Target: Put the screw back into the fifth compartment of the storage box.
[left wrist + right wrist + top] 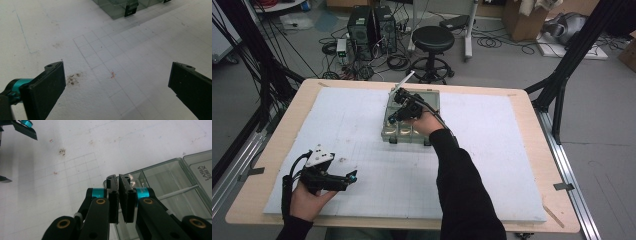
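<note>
A clear plastic compartment box (404, 134) sits at the middle of the white mat, its lid (200, 167) laid open. My right gripper (392, 119) hovers over the box's left part; in the right gripper view its jaws (118, 178) stand shut with a hairline gap and nothing visible between them. A thin white stick (180, 191) lies in one compartment of the box (160, 177). My left gripper (353, 175) rests near the mat's front left, open and holding nothing (117, 82). The box's near corner (117, 8) lies far ahead of it.
The white gridded foam mat (492, 150) covers a wooden table (532, 115). Small brown smudges (72, 78) mark the mat by my left jaw. A thin white stick (404, 80) pokes out past the box's far left corner. A stool (433, 45) and computers (372, 30) stand beyond the table.
</note>
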The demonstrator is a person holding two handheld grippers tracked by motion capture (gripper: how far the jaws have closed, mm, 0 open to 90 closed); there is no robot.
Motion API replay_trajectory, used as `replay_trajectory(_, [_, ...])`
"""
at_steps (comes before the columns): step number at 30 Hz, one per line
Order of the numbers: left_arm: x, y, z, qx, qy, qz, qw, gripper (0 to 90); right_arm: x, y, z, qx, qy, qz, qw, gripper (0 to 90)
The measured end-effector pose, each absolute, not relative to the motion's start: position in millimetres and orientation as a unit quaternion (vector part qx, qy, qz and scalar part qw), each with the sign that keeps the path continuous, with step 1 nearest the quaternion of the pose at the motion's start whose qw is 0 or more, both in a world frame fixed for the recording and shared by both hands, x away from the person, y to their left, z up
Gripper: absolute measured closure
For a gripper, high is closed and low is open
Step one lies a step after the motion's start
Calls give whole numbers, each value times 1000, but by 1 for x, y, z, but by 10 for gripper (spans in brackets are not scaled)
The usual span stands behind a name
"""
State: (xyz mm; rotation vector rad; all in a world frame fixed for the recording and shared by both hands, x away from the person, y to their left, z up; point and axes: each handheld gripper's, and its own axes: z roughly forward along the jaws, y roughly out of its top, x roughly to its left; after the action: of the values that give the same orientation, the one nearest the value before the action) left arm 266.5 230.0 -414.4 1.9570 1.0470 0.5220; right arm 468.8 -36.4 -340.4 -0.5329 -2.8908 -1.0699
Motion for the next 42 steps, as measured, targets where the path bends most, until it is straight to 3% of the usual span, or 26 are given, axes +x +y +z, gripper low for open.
replay_trajectory(42, [266, 230, -414, 780, 414, 204, 422, 17, 484, -18, -376, -197, -929, -314, 13, 864])
